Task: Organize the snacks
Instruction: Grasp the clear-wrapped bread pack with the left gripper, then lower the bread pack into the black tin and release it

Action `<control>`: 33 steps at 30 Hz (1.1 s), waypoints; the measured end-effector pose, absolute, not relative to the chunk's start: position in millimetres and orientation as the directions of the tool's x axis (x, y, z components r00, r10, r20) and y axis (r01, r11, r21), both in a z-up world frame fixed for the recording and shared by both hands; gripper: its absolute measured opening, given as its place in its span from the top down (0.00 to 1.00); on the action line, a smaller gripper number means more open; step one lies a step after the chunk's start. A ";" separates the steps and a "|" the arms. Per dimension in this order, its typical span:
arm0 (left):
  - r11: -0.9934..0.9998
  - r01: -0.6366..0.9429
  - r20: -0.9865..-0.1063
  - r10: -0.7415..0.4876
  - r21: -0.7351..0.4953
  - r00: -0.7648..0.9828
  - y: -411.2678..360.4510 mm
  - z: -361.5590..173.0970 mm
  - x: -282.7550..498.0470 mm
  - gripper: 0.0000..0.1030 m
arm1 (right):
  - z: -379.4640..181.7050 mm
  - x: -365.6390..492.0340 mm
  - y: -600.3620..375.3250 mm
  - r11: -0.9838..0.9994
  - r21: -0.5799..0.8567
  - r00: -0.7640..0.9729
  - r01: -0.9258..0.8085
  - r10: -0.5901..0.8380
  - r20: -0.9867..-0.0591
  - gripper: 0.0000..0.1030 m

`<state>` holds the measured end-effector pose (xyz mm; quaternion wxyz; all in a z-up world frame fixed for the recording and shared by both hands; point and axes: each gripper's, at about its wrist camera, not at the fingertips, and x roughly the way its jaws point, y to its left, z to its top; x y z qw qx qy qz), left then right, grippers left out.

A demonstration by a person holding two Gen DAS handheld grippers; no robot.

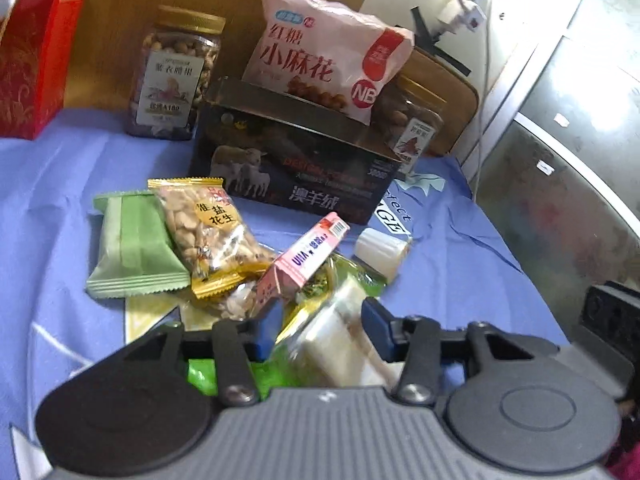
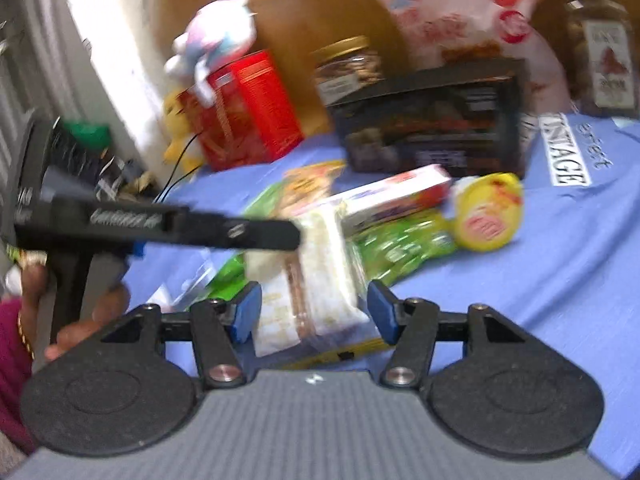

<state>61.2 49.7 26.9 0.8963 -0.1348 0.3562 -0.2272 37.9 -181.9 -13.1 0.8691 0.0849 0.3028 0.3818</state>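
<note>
A pile of snacks lies on the blue cloth (image 1: 460, 280): a green wafer pack (image 1: 134, 252), a peanut bag (image 1: 212, 236), a pink carton (image 1: 304, 260) and a clear-wrapped white cake pack (image 1: 344, 344). My left gripper (image 1: 320, 324) is open, its blue fingers either side of the cake pack. In the right wrist view my right gripper (image 2: 314, 312) is open around the same cake pack (image 2: 308, 280), with the left gripper's body (image 2: 160, 224) reaching in from the left. A yellow-lidded cup (image 2: 488, 212) and green bag (image 2: 404, 240) lie beyond.
A black box (image 1: 296, 160) stands behind the pile with a pink snack bag (image 1: 328, 52) on it. Nut jars (image 1: 176, 76) flank it, one on the right (image 1: 412, 120). A red box (image 1: 36, 44) stands far left. A plush toy (image 2: 216, 40) sits on the red box (image 2: 248, 112).
</note>
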 end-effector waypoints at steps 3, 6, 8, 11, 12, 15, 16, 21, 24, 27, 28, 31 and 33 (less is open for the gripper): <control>0.854 0.298 -0.570 -0.509 -0.427 0.645 55.9 28.2 54.6 0.57 | -12.2 16.4 -176.4 0.651 0.385 0.479 -0.655 0.751 -0.454 0.39; 0.849 0.270 -0.555 -0.507 -0.455 0.659 65.9 32.3 47.1 0.48 | -10.2 5.5 -172.6 0.655 0.348 0.483 -0.671 0.742 -0.464 0.40; 0.843 0.260 -0.538 -0.508 -0.471 0.672 74.5 36.1 37.6 0.42 | -6.8 -4.0 -172.3 0.685 0.281 0.522 -0.672 0.707 -0.477 0.39; 0.826 0.264 -0.525 -0.529 -0.497 0.667 86.1 37.2 20.6 0.40 | -7.8 -15.5 -171.8 0.681 0.218 0.530 -0.699 0.698 -0.481 0.34; 0.818 0.269 -0.524 -0.542 -0.508 0.657 88.6 36.5 14.8 0.40 | -9.2 -20.6 -171.0 0.676 0.193 0.529 -0.711 0.696 -0.486 0.31; 0.795 0.285 -0.531 -0.579 -0.535 0.618 89.6 31.5 1.7 0.40 | -16.8 -27.8 -160.7 0.675 0.106 0.542 -0.730 0.666 -0.513 0.25; 0.791 0.289 -0.538 -0.587 -0.539 0.604 87.1 28.8 -1.0 0.40 | -19.4 -28.5 -157.0 0.681 0.078 0.552 -0.728 0.650 -0.523 0.24; 0.790 0.288 -0.601 -0.603 -0.541 0.525 62.3 4.5 6.2 0.44 | -29.3 -23.2 -145.0 0.687 0.023 0.570 -0.726 0.620 -0.539 0.26; 0.797 0.307 -0.598 -0.597 -0.520 0.536 52.7 4.9 4.4 0.59 | -27.5 -30.0 -139.6 0.683 0.010 0.577 -0.730 0.625 -0.525 0.62; 0.779 0.341 -0.573 -0.621 -0.526 0.536 51.9 14.1 1.6 0.63 | -24.4 -40.5 -138.4 0.688 -0.036 0.608 -0.725 0.614 -0.504 0.68; 0.780 0.355 -0.564 -0.621 -0.515 0.545 50.9 20.5 0.0 0.63 | -22.0 -44.7 -139.0 0.690 -0.053 0.622 -0.722 0.613 -0.487 0.68; 0.779 0.396 -0.533 -0.623 -0.486 0.572 47.7 41.0 -0.1 0.63 | -10.4 -45.6 -142.3 0.705 -0.074 0.660 -0.706 0.616 -0.431 0.68; 0.780 0.426 -0.515 -0.624 -0.458 0.588 44.4 54.8 7.2 0.63 | -1.0 -39.4 -145.5 0.716 -0.077 0.682 -0.694 0.620 -0.388 0.68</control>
